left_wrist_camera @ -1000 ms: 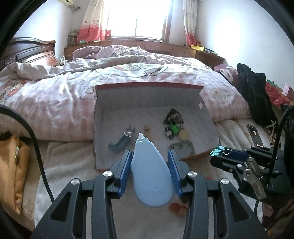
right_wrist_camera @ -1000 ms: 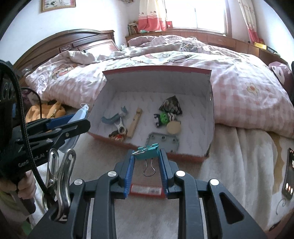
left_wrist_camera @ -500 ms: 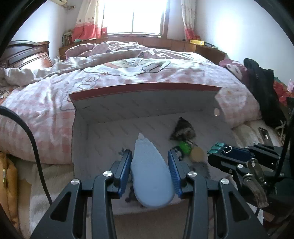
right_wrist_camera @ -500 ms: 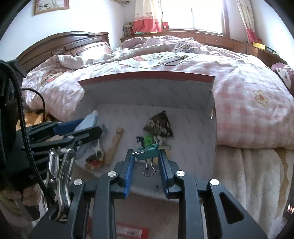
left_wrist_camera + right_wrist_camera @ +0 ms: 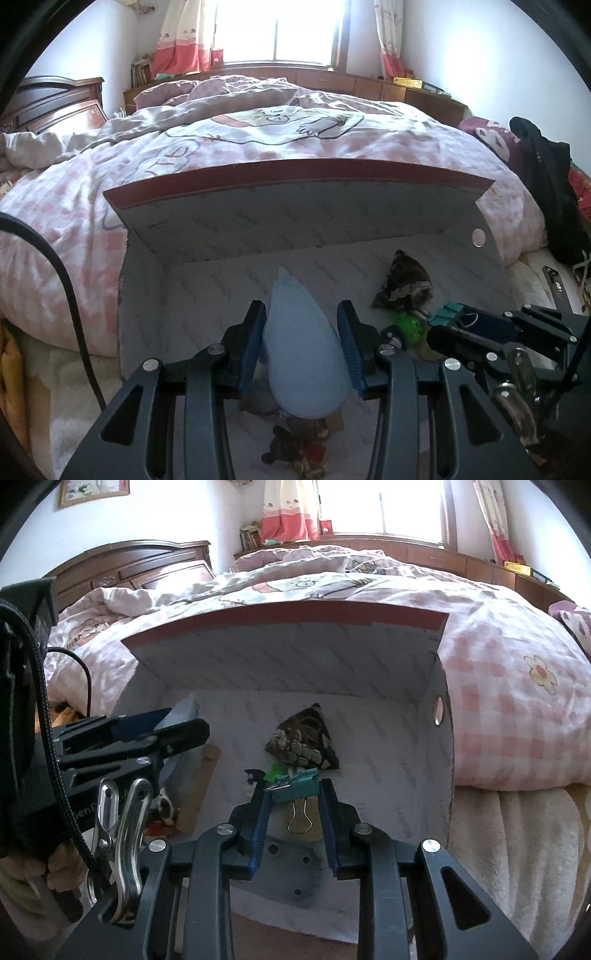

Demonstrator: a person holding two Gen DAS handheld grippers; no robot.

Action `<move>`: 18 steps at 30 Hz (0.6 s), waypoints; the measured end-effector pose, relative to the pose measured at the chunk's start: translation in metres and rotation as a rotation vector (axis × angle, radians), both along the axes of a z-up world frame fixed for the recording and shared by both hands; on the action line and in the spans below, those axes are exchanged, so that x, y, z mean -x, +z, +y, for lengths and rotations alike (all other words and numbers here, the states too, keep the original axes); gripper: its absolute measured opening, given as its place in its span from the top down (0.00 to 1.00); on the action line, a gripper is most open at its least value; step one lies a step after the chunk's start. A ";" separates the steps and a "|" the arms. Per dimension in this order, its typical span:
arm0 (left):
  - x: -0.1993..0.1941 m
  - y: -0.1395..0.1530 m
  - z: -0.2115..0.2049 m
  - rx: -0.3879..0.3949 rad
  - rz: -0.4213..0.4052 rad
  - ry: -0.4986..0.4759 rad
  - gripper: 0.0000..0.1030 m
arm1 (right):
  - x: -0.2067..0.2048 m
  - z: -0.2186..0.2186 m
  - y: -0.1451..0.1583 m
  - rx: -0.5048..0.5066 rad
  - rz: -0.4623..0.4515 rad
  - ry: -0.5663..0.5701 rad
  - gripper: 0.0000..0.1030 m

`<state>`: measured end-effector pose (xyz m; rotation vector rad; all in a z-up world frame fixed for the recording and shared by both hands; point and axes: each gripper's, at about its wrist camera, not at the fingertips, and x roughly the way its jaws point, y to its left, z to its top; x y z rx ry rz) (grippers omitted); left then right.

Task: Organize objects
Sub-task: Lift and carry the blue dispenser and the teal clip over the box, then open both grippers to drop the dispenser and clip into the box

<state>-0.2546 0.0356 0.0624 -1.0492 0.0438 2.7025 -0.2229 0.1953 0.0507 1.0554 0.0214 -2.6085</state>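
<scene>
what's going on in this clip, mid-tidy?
A person holds a gripper in each hand over an open cardboard box on a bed. The left gripper is clamped on a light blue teardrop-shaped bottle; the right gripper is shut on a teal binder clip. Both hang above the box floor, nothing released yet. Already inside are a dark patterned pouch, a green toy, a wooden stick and a few other small bits.
</scene>
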 end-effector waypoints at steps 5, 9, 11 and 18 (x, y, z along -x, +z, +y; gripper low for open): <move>0.008 -0.008 0.000 0.009 -0.005 0.012 0.61 | 0.004 0.002 -0.005 0.010 -0.001 -0.005 0.73; 0.013 -0.011 0.001 0.019 -0.007 0.012 0.63 | 0.002 -0.001 -0.006 -0.009 0.023 -0.002 0.73; 0.016 -0.012 0.002 0.018 -0.007 0.013 0.63 | 0.000 0.001 -0.006 -0.003 0.025 -0.005 0.73; 0.021 -0.016 0.003 0.026 -0.013 0.020 0.63 | -0.003 0.004 -0.002 0.000 0.040 -0.018 0.73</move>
